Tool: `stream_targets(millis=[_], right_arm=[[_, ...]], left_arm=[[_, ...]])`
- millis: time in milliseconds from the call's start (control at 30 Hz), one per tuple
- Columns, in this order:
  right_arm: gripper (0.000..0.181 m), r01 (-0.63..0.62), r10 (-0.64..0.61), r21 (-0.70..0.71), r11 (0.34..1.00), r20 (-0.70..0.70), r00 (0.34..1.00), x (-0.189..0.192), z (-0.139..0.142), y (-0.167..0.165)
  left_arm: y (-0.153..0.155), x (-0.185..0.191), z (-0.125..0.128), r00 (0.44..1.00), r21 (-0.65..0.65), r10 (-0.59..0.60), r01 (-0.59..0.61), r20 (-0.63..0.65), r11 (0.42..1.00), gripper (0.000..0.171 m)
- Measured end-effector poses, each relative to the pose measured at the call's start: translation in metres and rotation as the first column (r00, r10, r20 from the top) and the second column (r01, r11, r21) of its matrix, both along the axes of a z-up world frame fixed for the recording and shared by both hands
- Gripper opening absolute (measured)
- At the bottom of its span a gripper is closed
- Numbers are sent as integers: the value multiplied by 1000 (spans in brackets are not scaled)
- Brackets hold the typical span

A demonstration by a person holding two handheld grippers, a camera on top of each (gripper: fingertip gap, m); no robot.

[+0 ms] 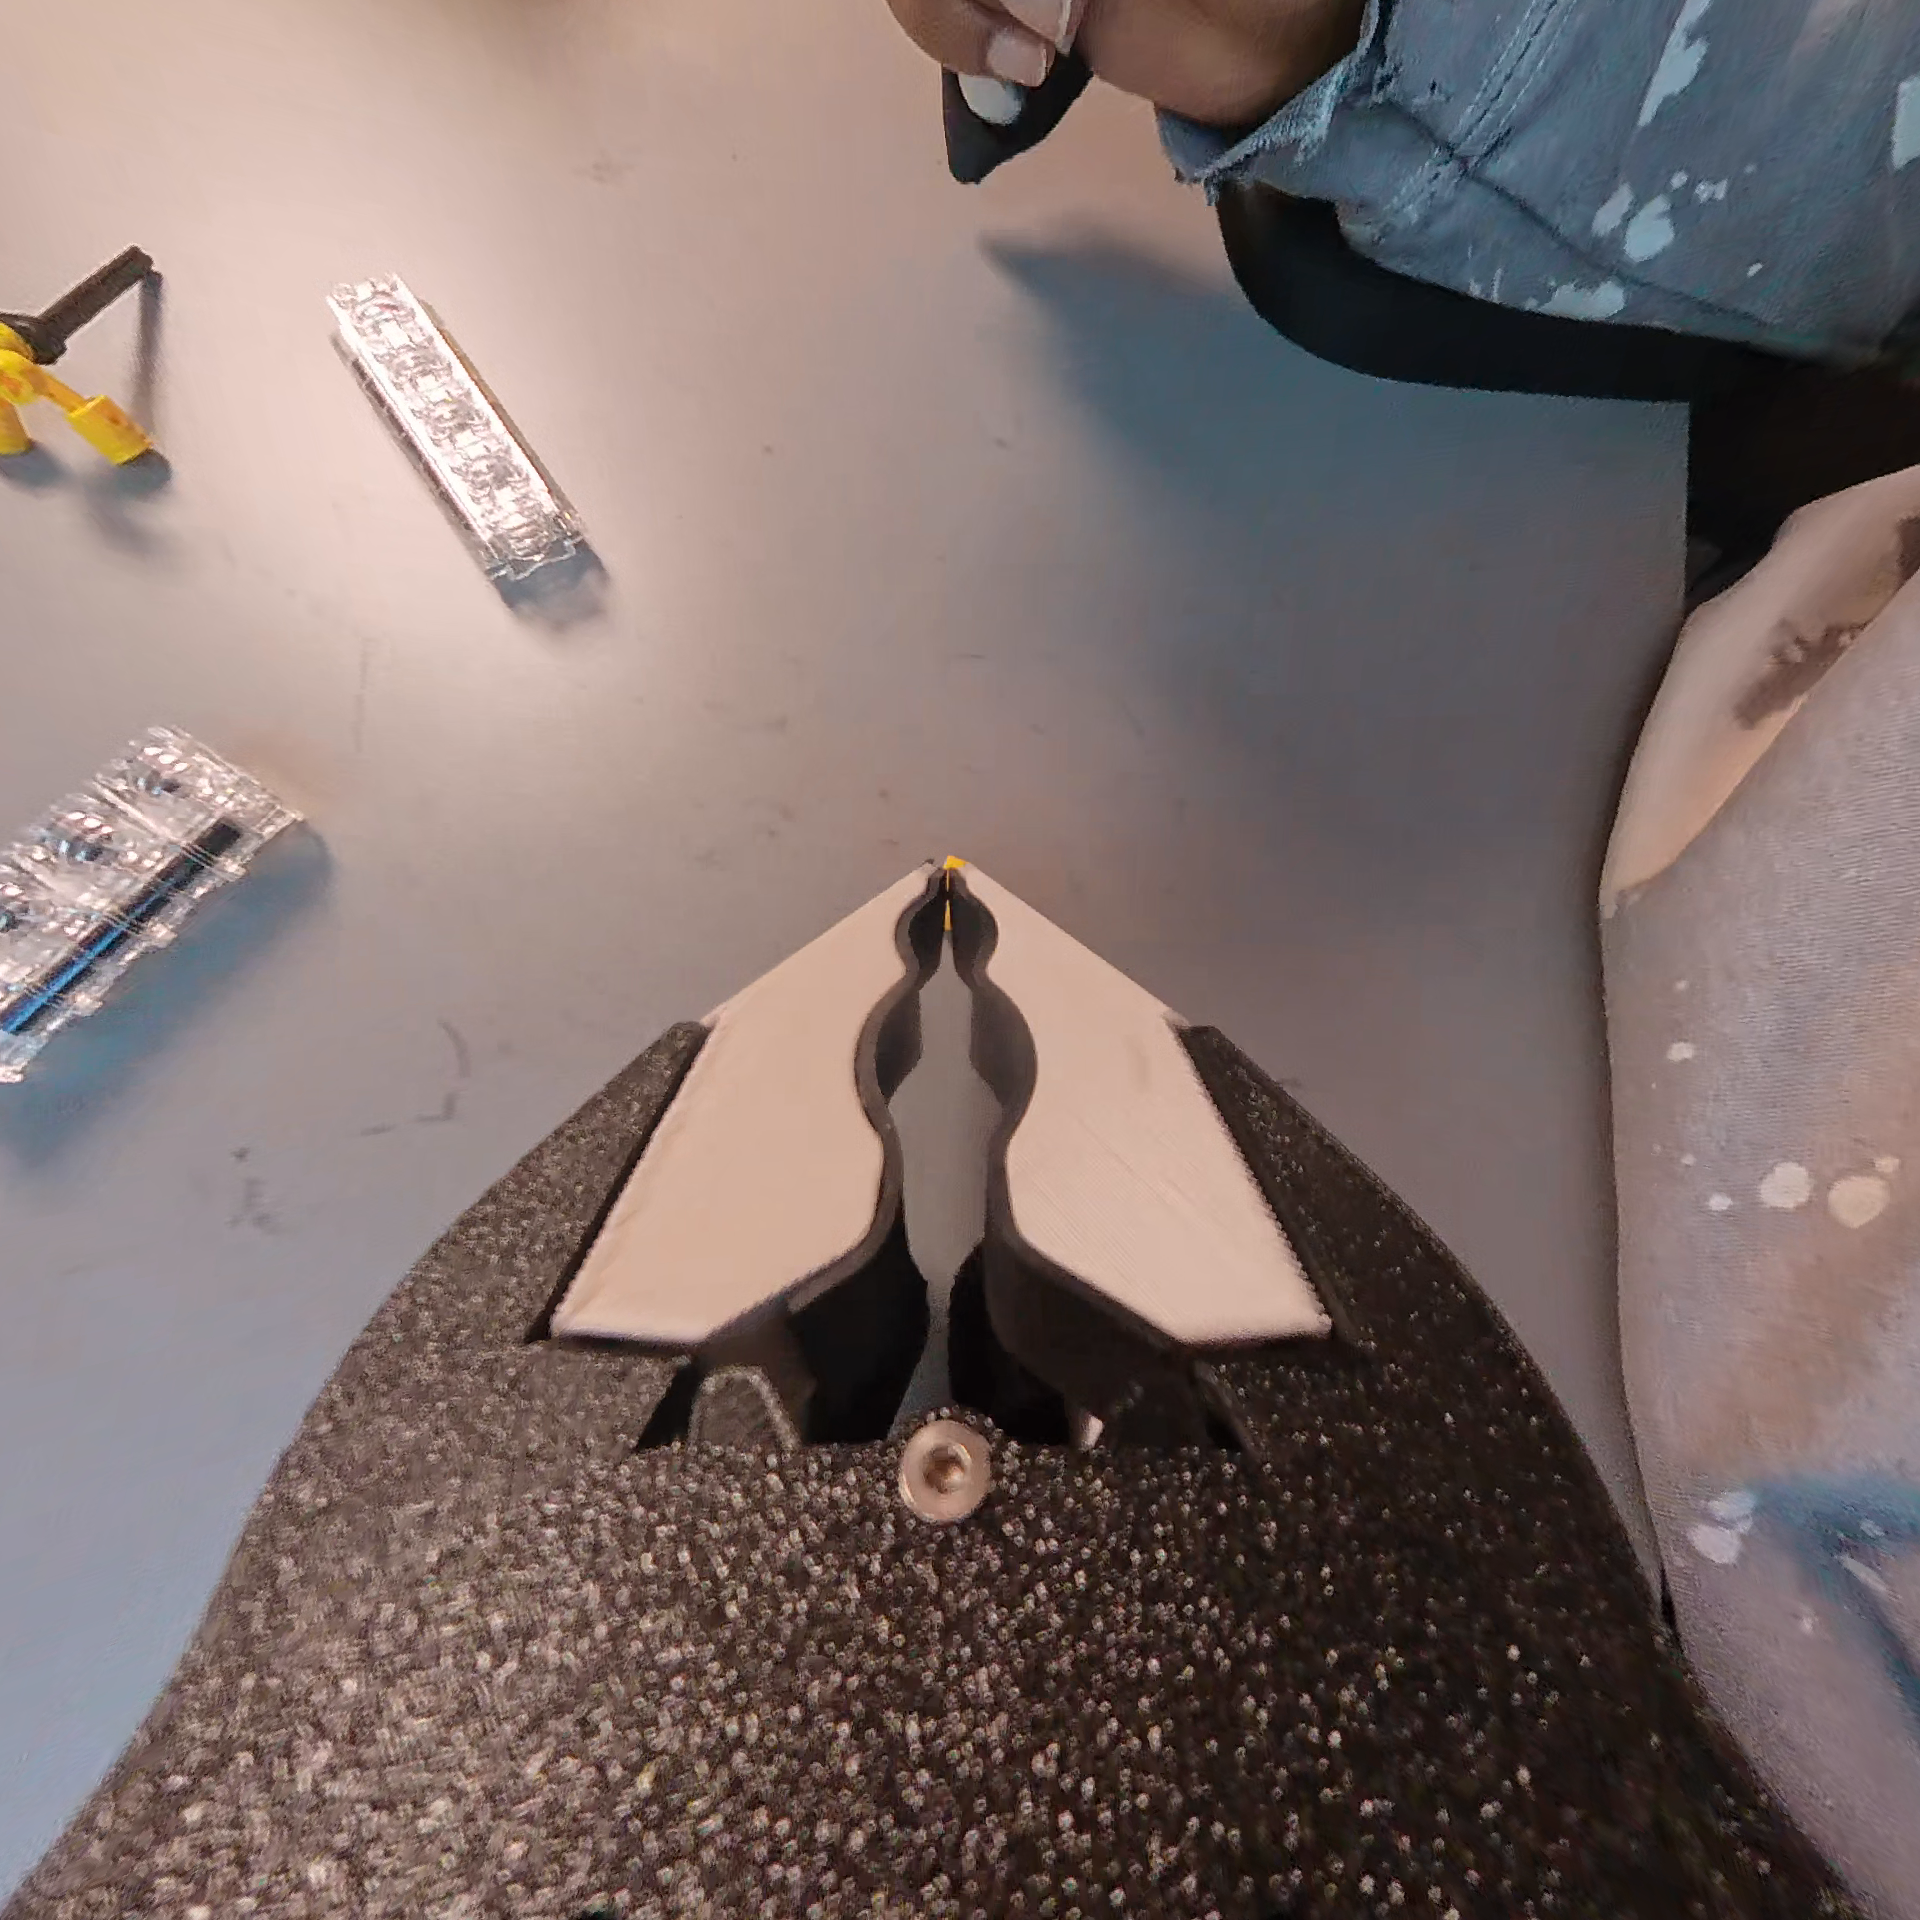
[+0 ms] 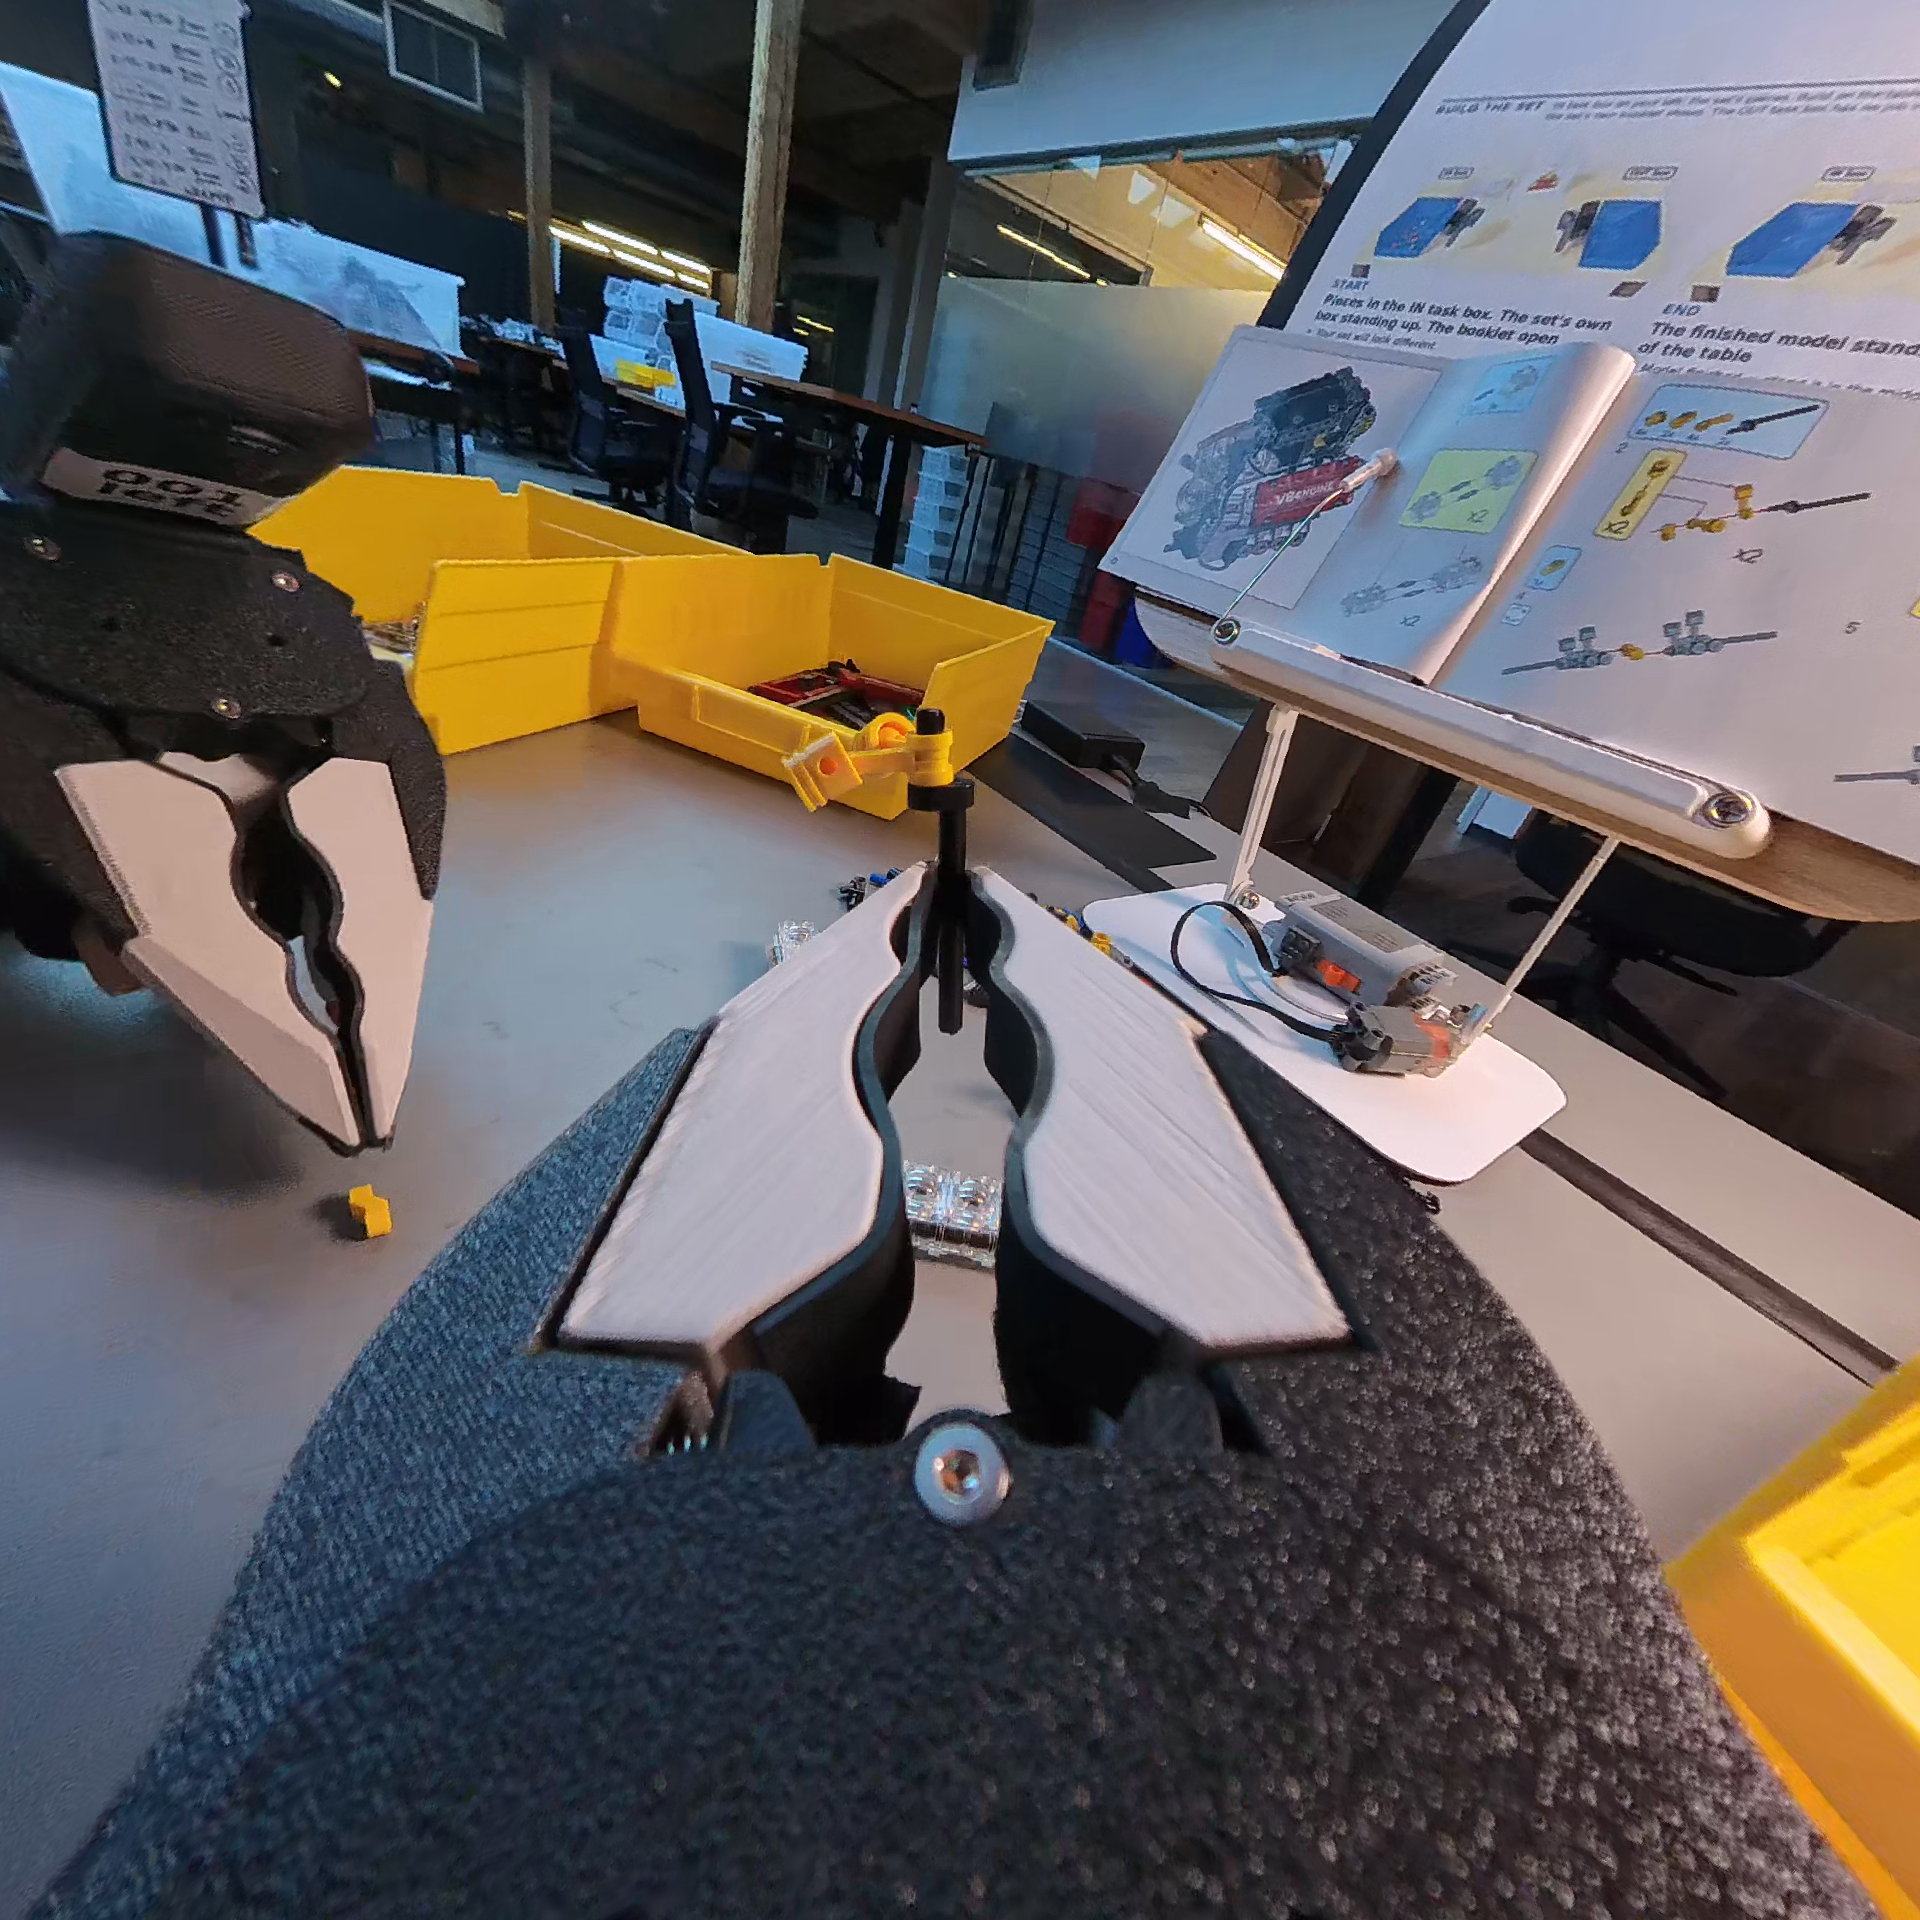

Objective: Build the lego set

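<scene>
My right gripper (image 2: 948, 883) is shut on a black axle (image 2: 951, 831) that stands upright between its fingertips. Yellow connector pieces (image 2: 873, 758) sit on the axle's top end. My left gripper (image 1: 948, 873) is shut, its tips just above the grey table (image 1: 935, 520). It also shows at the left of the right wrist view (image 2: 353, 1132). There a small yellow piece (image 2: 369, 1210) lies on the table just under its tips, apart from them. In the left wrist view only a sliver of that yellow (image 1: 951, 862) shows at the tips.
Yellow bins (image 2: 831, 644) stand at the back, with a booklet stand (image 2: 1455, 540) and a grey motor (image 2: 1371, 966) on its white base at the right. Clear bricks (image 2: 951, 1210) lie near me. Two clear bags (image 1: 457, 436) (image 1: 125, 894), a yellow-and-black assembly (image 1: 62, 364) and a hand (image 1: 997, 52) are nearby.
</scene>
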State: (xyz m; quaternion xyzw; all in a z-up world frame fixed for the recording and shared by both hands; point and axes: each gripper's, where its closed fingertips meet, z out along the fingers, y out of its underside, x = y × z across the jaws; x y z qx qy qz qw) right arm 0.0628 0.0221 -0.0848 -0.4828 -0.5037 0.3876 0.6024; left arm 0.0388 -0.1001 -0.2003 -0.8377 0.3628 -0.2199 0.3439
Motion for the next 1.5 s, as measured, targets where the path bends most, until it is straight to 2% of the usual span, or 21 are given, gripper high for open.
stream_targets(millis=[200, 367, 667, 767, 900, 1133, 1333, 1500], right_arm=[[3, 6, -6, -21, 1000, -3, 1000, 1, -2, 4], [4, 7, -7, -19, 1000, -1, 1000, 1, -2, 4], [4, 0, 0, -25, 1000, 4, 1000, 0, -4, 3], [4, -2, 2, -25, 1000, 9, 1000, 0, -5, 2], [4, 2, -2, -27, 1000, 10, 1000, 0, -5, 4], [4, -1, 2, -29, 1000, 13, 1000, 1, -5, 4], [3, 4, -4, -31, 1000, 5, 1000, 4, -2, 7], [4, -1, 0, -31, 1000, -4, 1000, 5, 1, 7]], left_arm=[[-6, 3, -14, 989, 55, -44, 52, -140, 997, 0], [-12, 1, -22, 977, 53, -73, 85, -203, 995, 0], [-5, -8, -8, 980, 79, -57, 73, -191, 994, 1], [-2, -6, -9, 971, 36, -96, 107, -218, 994, 9], [0, -1, -15, 930, -19, -203, 207, -307, 978, 16], [-4, 1, -20, 827, -186, -377, 328, -417, 926, 14], [-2, 0, -23, 753, -286, -448, 348, -482, 893, 14], [0, -1, -23, 751, -309, -447, 331, -486, 892, 10]])
